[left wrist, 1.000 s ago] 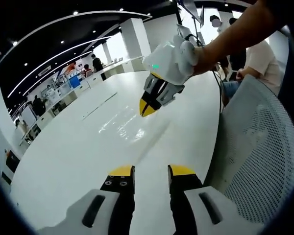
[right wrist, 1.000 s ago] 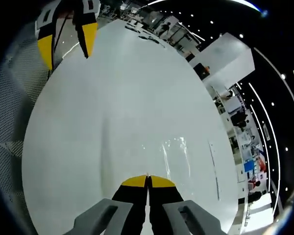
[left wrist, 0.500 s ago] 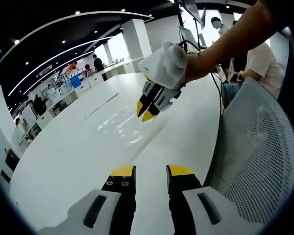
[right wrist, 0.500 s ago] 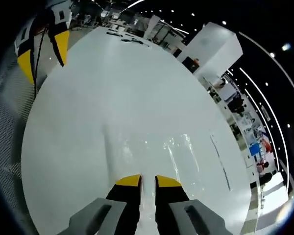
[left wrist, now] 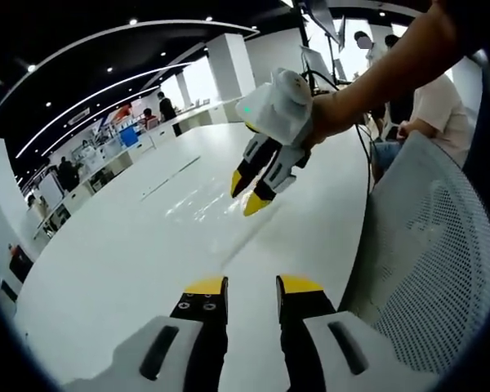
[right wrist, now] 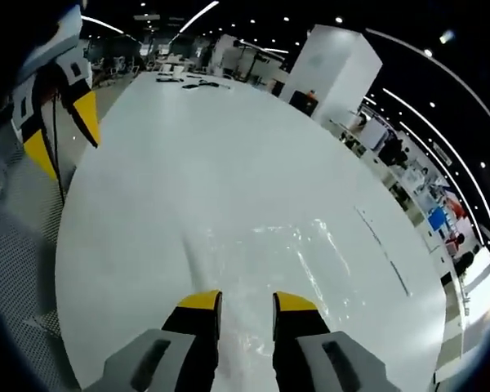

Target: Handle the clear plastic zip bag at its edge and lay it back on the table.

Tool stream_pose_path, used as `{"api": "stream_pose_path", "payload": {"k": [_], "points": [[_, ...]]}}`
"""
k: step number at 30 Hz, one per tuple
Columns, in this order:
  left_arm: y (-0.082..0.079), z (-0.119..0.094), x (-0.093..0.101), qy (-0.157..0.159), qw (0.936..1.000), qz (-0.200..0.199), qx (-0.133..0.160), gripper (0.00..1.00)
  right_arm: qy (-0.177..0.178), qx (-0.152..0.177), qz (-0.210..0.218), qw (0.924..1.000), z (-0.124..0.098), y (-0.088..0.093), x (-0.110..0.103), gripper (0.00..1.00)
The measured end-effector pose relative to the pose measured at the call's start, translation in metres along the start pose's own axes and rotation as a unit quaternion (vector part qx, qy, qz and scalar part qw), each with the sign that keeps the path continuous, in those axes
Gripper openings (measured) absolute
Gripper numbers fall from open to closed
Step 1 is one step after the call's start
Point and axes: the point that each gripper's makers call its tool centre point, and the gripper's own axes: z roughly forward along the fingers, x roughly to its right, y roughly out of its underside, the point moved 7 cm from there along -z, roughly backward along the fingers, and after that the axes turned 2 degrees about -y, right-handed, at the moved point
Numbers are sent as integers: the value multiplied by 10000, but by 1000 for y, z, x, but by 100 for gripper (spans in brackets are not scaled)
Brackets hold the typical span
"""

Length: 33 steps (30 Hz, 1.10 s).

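Zip bag [right wrist: 269,261], clear plastic, lying flat on the white desk [right wrist: 188,147] just released by the right hand-held gripper [right wrist: 245,300], now spread wide above it; left hand-held gripper [left wrist: 251,286] narrowly parted, empty.

Opposed low views — shared table [left wrist: 131,245]

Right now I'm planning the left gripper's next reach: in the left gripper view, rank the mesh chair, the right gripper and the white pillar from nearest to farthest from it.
1. Mesh chair, close beside on the right.
2. Right gripper, ahead above the clear zip bag, jaws open.
3. White pillar, far beyond the table.
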Motion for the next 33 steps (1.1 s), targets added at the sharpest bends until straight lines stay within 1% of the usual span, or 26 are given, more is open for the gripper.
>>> {"api": "stream_pose_path", "payload": {"k": [3,5,8,10,12,13,14,16,17,20,22,23,25,27,28,29,32,33], "points": [[-1,-1,0,-30,10000,-28,9,21,24,64,-14,10000,-3,-4,0,25],[0,-2,-1,-49,10000,-81,-17,21,34,107,0,9999,-4,-5,-1,28],[0,-2,-2,-55,9999,-159,34,19,69,175,42,9998,-7,-6,0,30],[0,-2,-2,-57,9998,-166,25,19,144,263,137,9995,-12,-7,1,33],[0,-2,-3,-54,9998,-193,29,19,235,433,477,9976,-13,-8,6,36],[0,-2,-3,-58,9998,-203,34,19,260,580,730,9953,-17,-10,7,38],[0,-2,-3,-59,9998,-205,34,19,288,642,847,9939,-20,-11,9,40],[0,-1,-3,-61,9998,-206,32,20,382,681,782,9939,-30,-13,10,45],[-1,-1,-4,-61,9998,-204,43,20,403,699,762,9938,-27,-11,10,46],[-2,-1,-3,-52,9999,-148,71,19,494,707,636,9942,-31,-10,11,50],[-3,-1,-3,-52,9998,-162,73,19,586,701,596,9940,-33,-8,14,56],[-3,-1,-3,-53,9998,-167,74,19,617,736,607,9935,-35,-8,15,60],[-4,0,-4,-66,9998,-172,69,20,679,782,677,9923,-40,-8,17,62],[-5,0,-3,-60,9998,-191,79,21,720,809,724,9915,-44,-8,18,66],[-4,0,-3,-43,9998,-189,61,22,742,925,878,9891,-46,-9,18,69],[-4,0,-2,-42,9998,-174,47,23,762,963,930,9881,-49,-10,19,71],[-6,1,-1,-44,9999,-157,52,24,841,984,930,9872,-57,-11,19,74],[-5,1,0,-34,9998,-184,29,25,871,1013,933,9866,-56,-10,19,74]]}}
